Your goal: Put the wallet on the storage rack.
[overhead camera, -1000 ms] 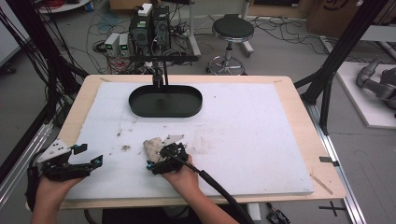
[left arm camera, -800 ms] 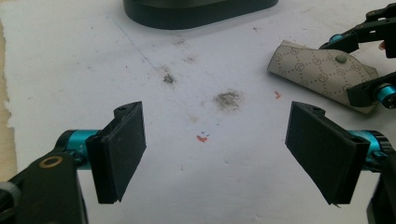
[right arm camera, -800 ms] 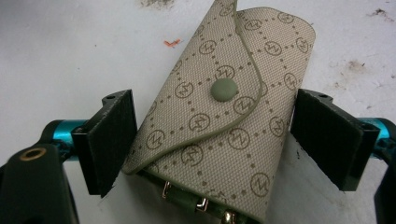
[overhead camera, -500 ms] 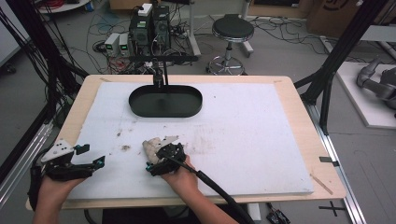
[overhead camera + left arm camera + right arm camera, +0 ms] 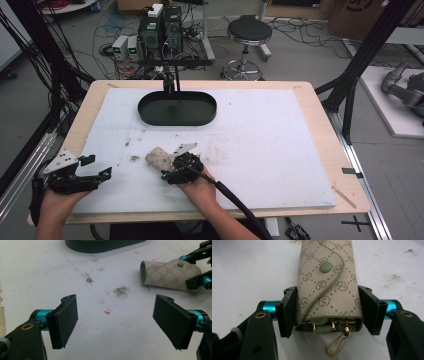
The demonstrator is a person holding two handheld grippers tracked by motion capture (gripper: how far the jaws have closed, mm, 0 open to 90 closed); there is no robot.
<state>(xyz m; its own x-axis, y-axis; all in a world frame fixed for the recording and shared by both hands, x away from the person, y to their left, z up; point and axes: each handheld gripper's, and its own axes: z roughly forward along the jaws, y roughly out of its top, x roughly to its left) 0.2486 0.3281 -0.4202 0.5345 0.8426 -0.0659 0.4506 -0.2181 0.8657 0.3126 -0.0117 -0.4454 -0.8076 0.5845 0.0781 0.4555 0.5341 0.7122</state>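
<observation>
Key pouch (image 5: pixel 327 282) — a beige patterned one with a green snap flap — lies flat on the desk (image 5: pixel 280 145) near its front edge, left of the middle, and the right gripper (image 5: pixel 172 172) has just closed on it. In the right gripper view the two pads press the pouch's long sides near its open end, where gold hooks and a clasp (image 5: pixel 337 342) hang out toward the camera. Its long axis runs straight ahead from the gripper, between the jaws, with the folded end pointing away; in the high view that puts it aslant, leading up and left from the hand. The right hand is thus the one on the pouch. The left gripper (image 5: pixel 97 175) sits well apart at the desk's left front corner, jaws wide and holding nothing, aimed across the desk so that the pouch shows at the upper right of its own view. Beyond, toward the far edge, a black oval tray (image 5: pixel 177 107) stands — the likely place for the pouch, I judge, up and slightly right of it. The white surface between carries a few dirt smudges (image 5: pixel 121 290).
</observation>
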